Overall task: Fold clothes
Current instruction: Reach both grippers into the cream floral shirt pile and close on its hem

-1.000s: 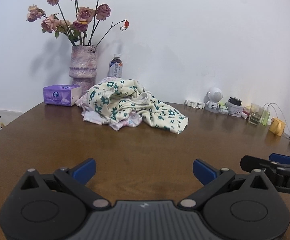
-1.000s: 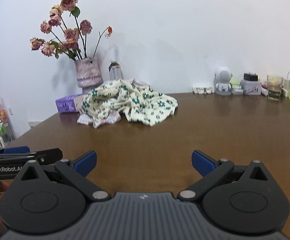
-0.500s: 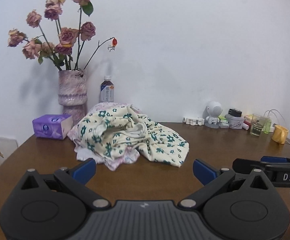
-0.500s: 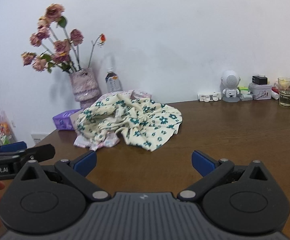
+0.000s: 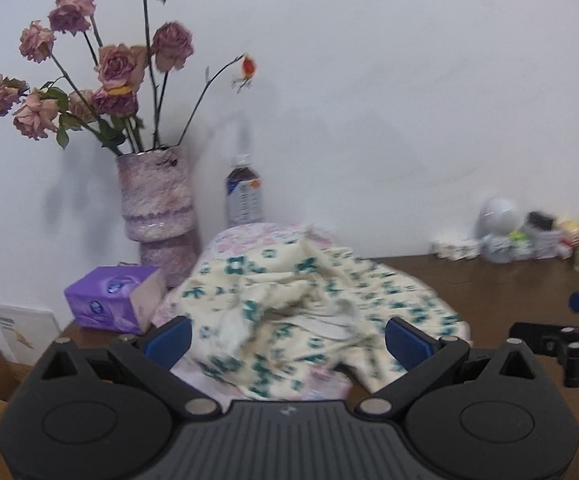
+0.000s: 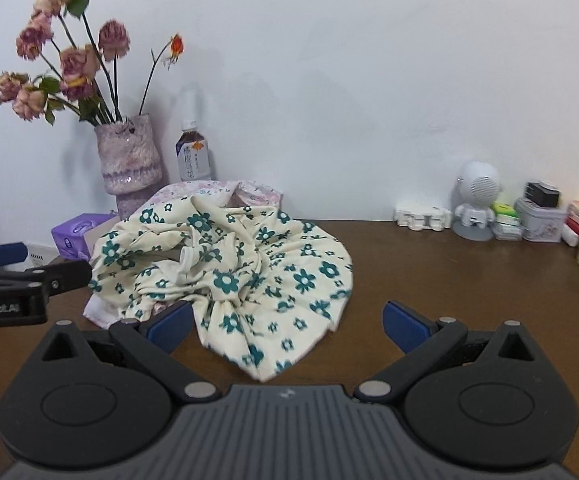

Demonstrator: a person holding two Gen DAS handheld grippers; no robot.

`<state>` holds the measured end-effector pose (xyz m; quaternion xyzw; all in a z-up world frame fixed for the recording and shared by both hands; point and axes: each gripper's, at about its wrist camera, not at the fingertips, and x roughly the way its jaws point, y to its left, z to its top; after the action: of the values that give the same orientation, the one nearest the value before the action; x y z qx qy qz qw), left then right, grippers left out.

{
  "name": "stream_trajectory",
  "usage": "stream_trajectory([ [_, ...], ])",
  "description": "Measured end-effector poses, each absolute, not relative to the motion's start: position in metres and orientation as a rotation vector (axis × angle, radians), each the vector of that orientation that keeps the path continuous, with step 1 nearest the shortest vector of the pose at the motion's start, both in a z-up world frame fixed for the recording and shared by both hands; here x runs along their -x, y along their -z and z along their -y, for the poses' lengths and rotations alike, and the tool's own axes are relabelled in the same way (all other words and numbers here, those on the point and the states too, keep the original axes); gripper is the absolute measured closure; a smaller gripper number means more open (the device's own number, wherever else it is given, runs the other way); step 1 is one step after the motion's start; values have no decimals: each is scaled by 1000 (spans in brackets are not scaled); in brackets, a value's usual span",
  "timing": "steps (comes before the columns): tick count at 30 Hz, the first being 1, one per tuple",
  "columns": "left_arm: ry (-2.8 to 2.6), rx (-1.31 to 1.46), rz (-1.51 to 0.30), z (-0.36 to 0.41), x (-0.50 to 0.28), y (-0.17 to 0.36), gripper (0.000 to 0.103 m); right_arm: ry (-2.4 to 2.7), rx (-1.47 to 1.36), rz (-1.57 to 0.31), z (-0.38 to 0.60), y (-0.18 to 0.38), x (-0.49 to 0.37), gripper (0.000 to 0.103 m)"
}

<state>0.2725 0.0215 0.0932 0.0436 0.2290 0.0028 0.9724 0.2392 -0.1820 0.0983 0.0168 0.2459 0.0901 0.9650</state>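
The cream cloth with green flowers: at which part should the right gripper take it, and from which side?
Probably the near corner of the cream floral cloth, approached from the front. That flap lies flat and single on the table, pointing at the open right gripper; the middle is bunched.

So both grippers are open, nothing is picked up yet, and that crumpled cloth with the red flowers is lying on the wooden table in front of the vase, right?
Nearly. The cloth has green flowers, not red, as the right wrist view shows clearly. The rest holds: left gripper and right gripper are open and empty, cloth on the table, before the vase.
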Motion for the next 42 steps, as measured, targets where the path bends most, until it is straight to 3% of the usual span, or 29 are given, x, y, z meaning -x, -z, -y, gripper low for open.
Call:
stream_trajectory([
  [12,-87,-150,-570,-65,-370,-39,4,-221,27,-552,97,-67,-342,1],
  [17,-91,-187,-617,-70,-391,-19,17,-194,67,-609,76,-48,-375,19],
  [21,-61,-121,-625,-80,-397,-15,39,-196,61,-636,70,-35,-389,30],
  [23,-32,-104,-635,-82,-397,-16,49,-217,55,-642,67,-33,-393,52],
  [24,-17,-103,-642,-82,-396,-17,63,-224,52,-646,66,-32,-395,59],
  [25,-5,-103,-648,-82,-396,-18,75,-231,49,-650,64,-32,-396,71],
  [26,4,-105,-646,-81,-395,-21,79,-233,52,-651,63,-33,-395,81],
  [29,30,-109,-630,-82,-391,-29,91,-231,61,-647,60,-37,-392,92],
  [31,48,-103,-606,-83,-386,-38,96,-226,62,-634,61,-43,-388,95],
  [42,127,-90,-429,-63,-347,-128,97,-183,94,-477,79,-124,-353,98],
])
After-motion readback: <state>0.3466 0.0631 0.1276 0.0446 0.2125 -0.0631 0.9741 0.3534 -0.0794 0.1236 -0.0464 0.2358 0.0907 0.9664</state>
